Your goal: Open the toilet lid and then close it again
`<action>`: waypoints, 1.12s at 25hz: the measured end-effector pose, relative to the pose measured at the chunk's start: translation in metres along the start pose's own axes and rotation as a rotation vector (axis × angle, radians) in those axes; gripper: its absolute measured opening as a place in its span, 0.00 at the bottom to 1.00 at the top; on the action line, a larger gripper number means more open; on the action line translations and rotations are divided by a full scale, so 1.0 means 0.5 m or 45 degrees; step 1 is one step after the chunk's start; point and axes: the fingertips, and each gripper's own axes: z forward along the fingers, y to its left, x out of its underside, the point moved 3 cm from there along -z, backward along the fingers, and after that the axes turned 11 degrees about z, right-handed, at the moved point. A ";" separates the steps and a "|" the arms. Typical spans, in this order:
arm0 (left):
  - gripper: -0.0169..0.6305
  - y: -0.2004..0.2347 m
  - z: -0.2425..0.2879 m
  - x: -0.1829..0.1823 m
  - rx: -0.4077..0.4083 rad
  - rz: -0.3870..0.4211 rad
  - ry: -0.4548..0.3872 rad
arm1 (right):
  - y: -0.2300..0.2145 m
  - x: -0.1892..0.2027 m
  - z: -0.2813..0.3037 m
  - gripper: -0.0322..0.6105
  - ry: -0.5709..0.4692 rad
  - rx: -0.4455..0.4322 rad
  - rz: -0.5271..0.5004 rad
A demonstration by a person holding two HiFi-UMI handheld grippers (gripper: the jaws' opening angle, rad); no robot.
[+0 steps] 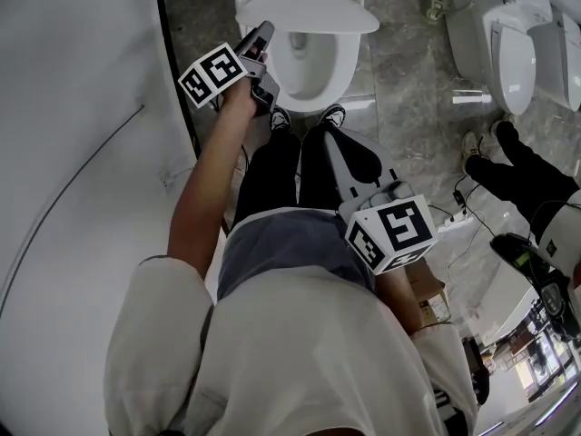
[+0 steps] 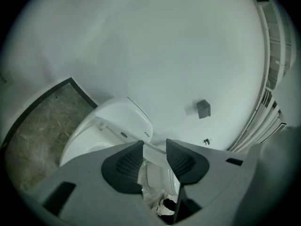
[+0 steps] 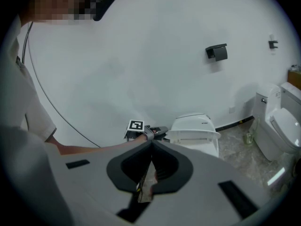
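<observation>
The white toilet (image 1: 313,62) stands ahead of me, and its lid (image 1: 309,12) is part-way up over the open bowl. My left gripper (image 1: 260,33) is at the lid's left edge. In the left gripper view the lid's thin white rim (image 2: 151,150) fills the gap between the jaws of that gripper (image 2: 154,145), which is shut on it. From the right gripper view the lid (image 3: 193,135) sticks out in front of the toilet body with the left gripper (image 3: 157,132) beside it. My right gripper (image 1: 329,134) hangs back over my legs, shut and empty (image 3: 151,142).
A white wall with a black skirting strip (image 1: 177,89) runs close on the left. A second toilet (image 1: 508,53) stands at the right. Another person's black-clad legs (image 1: 526,175) and a cable with a power strip (image 1: 458,216) are on the marble floor. A paper holder (image 3: 217,52) hangs on the wall.
</observation>
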 end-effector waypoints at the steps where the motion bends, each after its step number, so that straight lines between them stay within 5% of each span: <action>1: 0.25 -0.003 0.005 -0.006 0.006 -0.005 0.002 | -0.003 -0.004 0.001 0.06 0.000 0.001 0.001; 28: 0.24 -0.030 0.108 -0.164 0.039 -0.057 -0.088 | -0.042 -0.034 0.015 0.06 -0.001 0.042 0.040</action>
